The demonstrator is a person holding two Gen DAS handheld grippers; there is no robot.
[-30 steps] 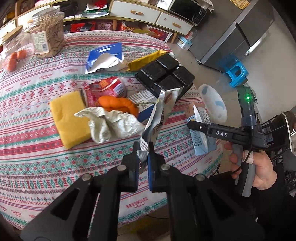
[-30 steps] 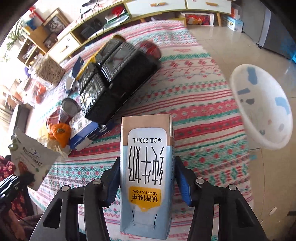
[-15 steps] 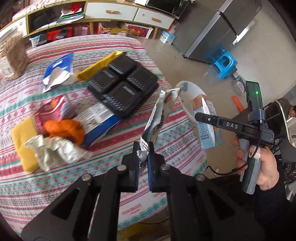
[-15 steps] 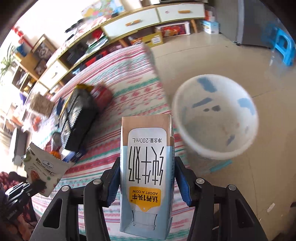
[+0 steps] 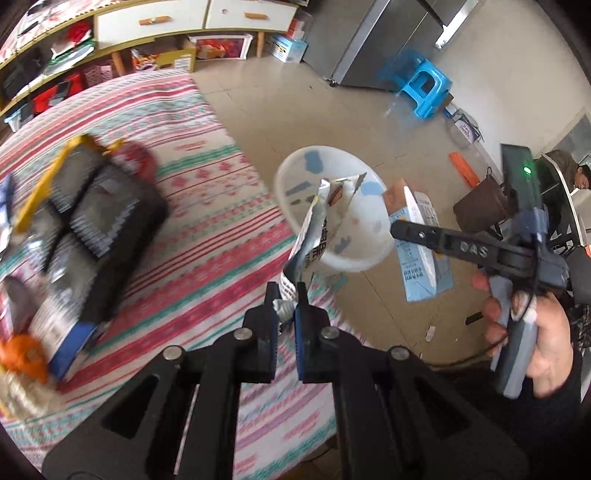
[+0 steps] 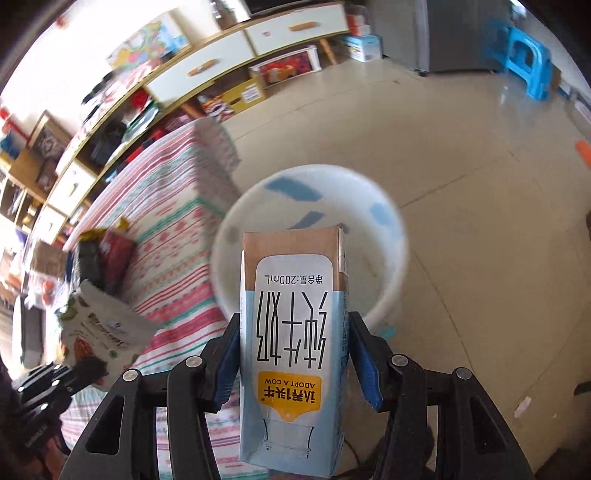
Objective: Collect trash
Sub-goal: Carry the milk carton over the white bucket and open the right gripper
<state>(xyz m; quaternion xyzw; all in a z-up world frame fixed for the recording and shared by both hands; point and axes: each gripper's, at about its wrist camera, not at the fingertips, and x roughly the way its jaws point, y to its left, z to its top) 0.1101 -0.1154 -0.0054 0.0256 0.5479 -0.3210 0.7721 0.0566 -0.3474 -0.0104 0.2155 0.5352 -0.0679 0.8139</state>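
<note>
Left tongs (image 5: 286,306) clamped tight on the bottom edge of a crumpled foil wrapper (image 5: 321,225); wrapper standing up from the pads, its torn top seen against the white bin (image 5: 295,177); right tongs (image 6: 293,354) gripping a blue and white milk carton (image 6: 293,332) by its two sides, blue pads (image 6: 364,363) pressed flat against it; carton held upside down, its brown end pointing at the bin's mouth; in the left view, same carton (image 5: 421,240) hanging just beside the bin's rim, held out by a bare hand (image 5: 532,332) on the grey handle. Bin standing on the tiled floor (image 6: 480,221) right at the edge of the tabletop (image 5: 207,229), blue patches on its inner wall; striped red, green and white cloth over the tabletop; further left, blurred, a black tray (image 5: 92,221), a red packet (image 5: 138,162), something orange (image 5: 22,354) at the picture's edge. Beyond, a blue stool (image 5: 424,88), a grey fridge (image 5: 388,37), white drawers (image 5: 192,18) above cluttered shelves.
</note>
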